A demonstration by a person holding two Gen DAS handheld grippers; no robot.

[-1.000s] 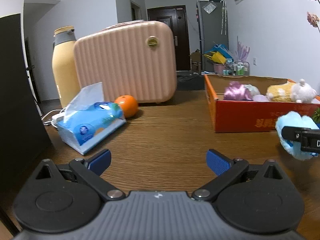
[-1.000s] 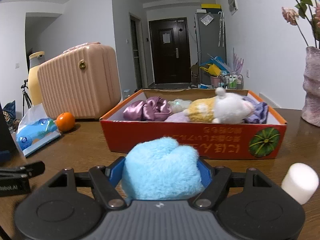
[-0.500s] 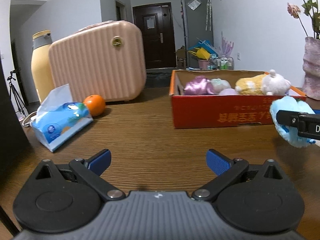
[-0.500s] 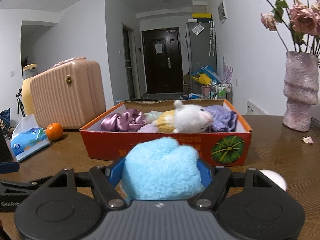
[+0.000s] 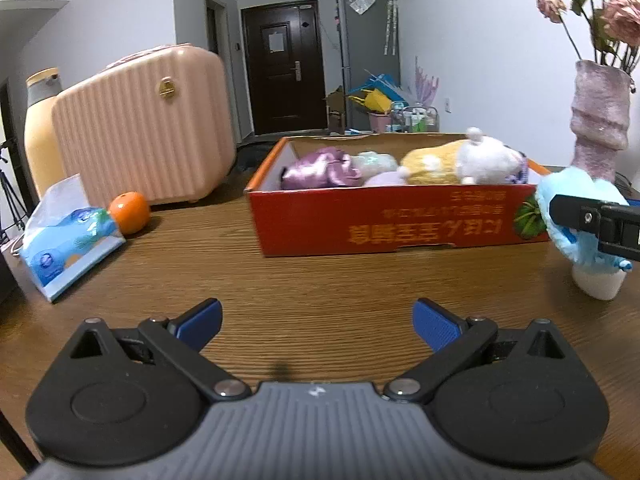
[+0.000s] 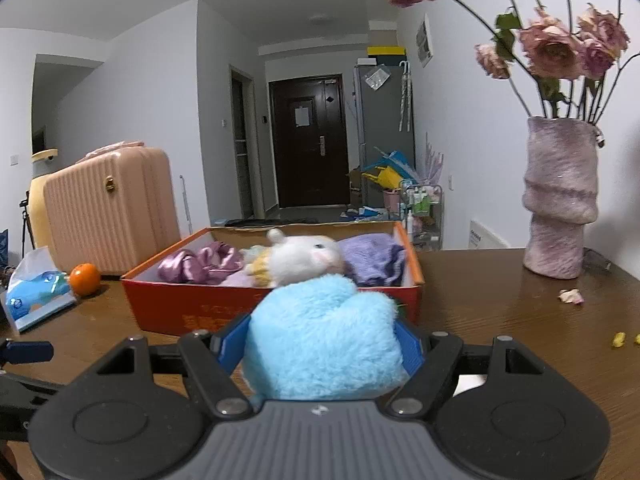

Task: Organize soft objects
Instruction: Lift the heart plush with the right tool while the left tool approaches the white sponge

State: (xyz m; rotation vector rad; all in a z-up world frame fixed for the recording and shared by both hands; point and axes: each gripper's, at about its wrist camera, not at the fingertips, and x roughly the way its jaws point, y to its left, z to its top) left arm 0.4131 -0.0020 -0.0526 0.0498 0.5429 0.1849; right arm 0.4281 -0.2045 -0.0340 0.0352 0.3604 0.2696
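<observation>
We take the red-orange cardboard box (image 6: 192, 312) on the brown wood-grain tabletop (image 5: 320, 280) as our landmark. Our right gripper (image 6: 320, 344) has its blue-padded jaws clenched on a fluffy light-blue plush toy (image 6: 324, 340) — the pads press into its sides — and the toy sits just in front of the box's near wall, at its right end. In the left wrist view the same toy (image 5: 580, 216) shows beside the box's right front corner, above a small white cylinder (image 5: 598, 284) standing on the tabletop.

Our left gripper (image 5: 318, 320) is in front of the box with its jaws released and spread wide — only bare wood lies between them.

Inside the box lie a shiny purple satin cloth (image 5: 320, 168), a white-and-yellow stuffed animal (image 5: 472, 160) and a lilac knitted piece (image 6: 374, 258). The box's front carries orange printed characters, seen upside down and not legible to us, and a green pumpkin picture by the right corner.

Left of the box we see an orange fruit (image 5: 129, 213), a blue soft tissue pack (image 5: 68, 240) and a ribbed pink hard-shell case (image 5: 140, 132). Right of the box stands a mauve textured vase (image 6: 560, 200) of dried roses.
</observation>
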